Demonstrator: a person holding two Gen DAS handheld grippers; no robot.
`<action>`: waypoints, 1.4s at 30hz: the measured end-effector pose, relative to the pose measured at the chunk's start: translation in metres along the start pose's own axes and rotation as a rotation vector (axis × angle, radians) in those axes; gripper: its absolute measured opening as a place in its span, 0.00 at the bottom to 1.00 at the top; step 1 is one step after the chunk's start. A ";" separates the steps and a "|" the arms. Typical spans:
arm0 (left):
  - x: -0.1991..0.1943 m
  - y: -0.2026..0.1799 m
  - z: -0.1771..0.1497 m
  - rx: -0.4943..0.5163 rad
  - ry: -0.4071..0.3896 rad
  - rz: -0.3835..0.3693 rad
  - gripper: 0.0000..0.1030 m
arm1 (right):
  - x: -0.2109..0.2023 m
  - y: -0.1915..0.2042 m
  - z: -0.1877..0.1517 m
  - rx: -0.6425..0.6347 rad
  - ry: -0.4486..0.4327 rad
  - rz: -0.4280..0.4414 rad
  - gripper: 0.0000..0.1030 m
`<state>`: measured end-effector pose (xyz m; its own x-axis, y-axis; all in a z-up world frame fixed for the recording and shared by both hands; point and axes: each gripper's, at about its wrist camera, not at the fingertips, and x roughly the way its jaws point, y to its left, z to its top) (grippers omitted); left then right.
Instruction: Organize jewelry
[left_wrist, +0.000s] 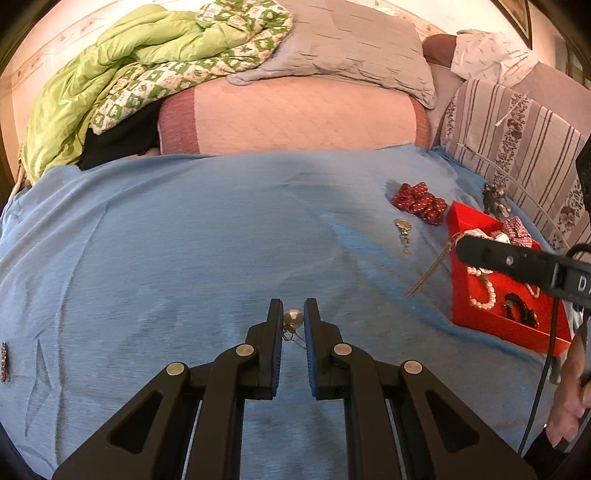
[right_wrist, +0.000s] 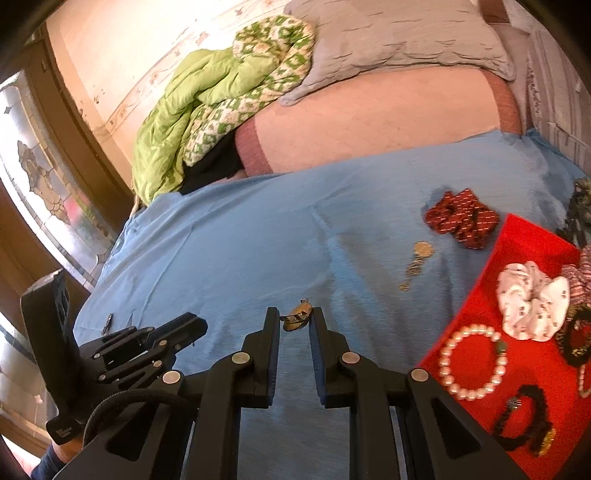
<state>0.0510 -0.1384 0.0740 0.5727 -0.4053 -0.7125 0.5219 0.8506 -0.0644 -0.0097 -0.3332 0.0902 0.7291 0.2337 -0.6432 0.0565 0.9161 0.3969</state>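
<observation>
Two tools each carry a piece above the blue bed: left tool (left_wrist: 293, 318) clamped on a pearl earring (left_wrist: 293, 317), right tool (right_wrist: 294, 320) on a gold earring (right_wrist: 296, 317). Next move, judged: carry both rightward, release over the red tray (right_wrist: 517, 240).

Partial "DA", perhaps, on right hand-held gripper (left_wrist: 466, 248)

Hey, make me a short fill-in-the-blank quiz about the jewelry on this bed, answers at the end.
1. The tray holding the pearl bracelet is coloured ____.
2. The bedsheet under the jewelry is coloured ____.
3. The white scrunchie lies ____ the tray.
4. The dark red scrunchie lies on the sheet, ____ the tray.

Answers: red; blue; inside; outside
</observation>
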 end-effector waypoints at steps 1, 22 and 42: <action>0.000 -0.004 0.000 0.006 -0.001 -0.002 0.10 | -0.003 -0.004 0.000 0.007 -0.004 -0.001 0.17; -0.023 -0.135 0.018 0.113 -0.043 -0.160 0.10 | -0.135 -0.133 -0.018 0.294 -0.178 -0.080 0.17; 0.046 -0.300 -0.011 0.232 0.123 -0.374 0.10 | -0.141 -0.233 -0.047 0.515 -0.079 -0.201 0.18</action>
<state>-0.0861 -0.4086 0.0525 0.2459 -0.6155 -0.7488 0.8145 0.5500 -0.1846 -0.1579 -0.5638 0.0575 0.7177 0.0276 -0.6958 0.5109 0.6580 0.5531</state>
